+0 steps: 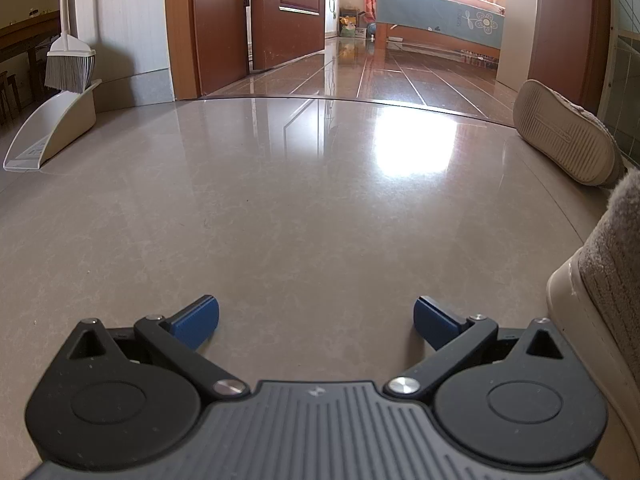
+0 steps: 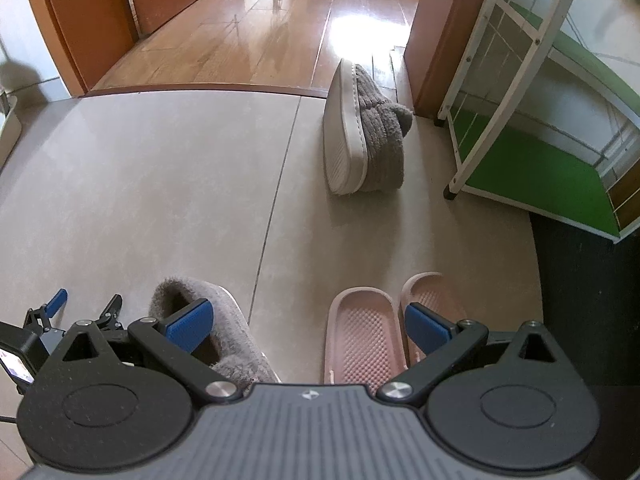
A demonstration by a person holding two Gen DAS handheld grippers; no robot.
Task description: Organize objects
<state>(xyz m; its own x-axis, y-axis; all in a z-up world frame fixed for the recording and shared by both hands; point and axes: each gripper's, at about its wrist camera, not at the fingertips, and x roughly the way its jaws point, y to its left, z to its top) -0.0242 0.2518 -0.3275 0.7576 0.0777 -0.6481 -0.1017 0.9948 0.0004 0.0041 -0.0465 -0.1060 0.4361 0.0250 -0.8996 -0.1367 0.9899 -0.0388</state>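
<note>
Slippers [image 2: 366, 340] lie between the right gripper's [image 2: 308, 326] spread fingers; left fingers [image 1: 196, 320] likewise apart.

No readable text in either view. Bed footboard [image 1: 440, 14] has a small printed word beside its flower motif, too small to make out. Dustpan [image 1: 44, 136] carries a label, illegible. Slipper sole [image 1: 560, 130] has a moulded strip, unreadable. Gripper bodies show only a small logo mark [image 1: 315, 391], no lettering.
</note>
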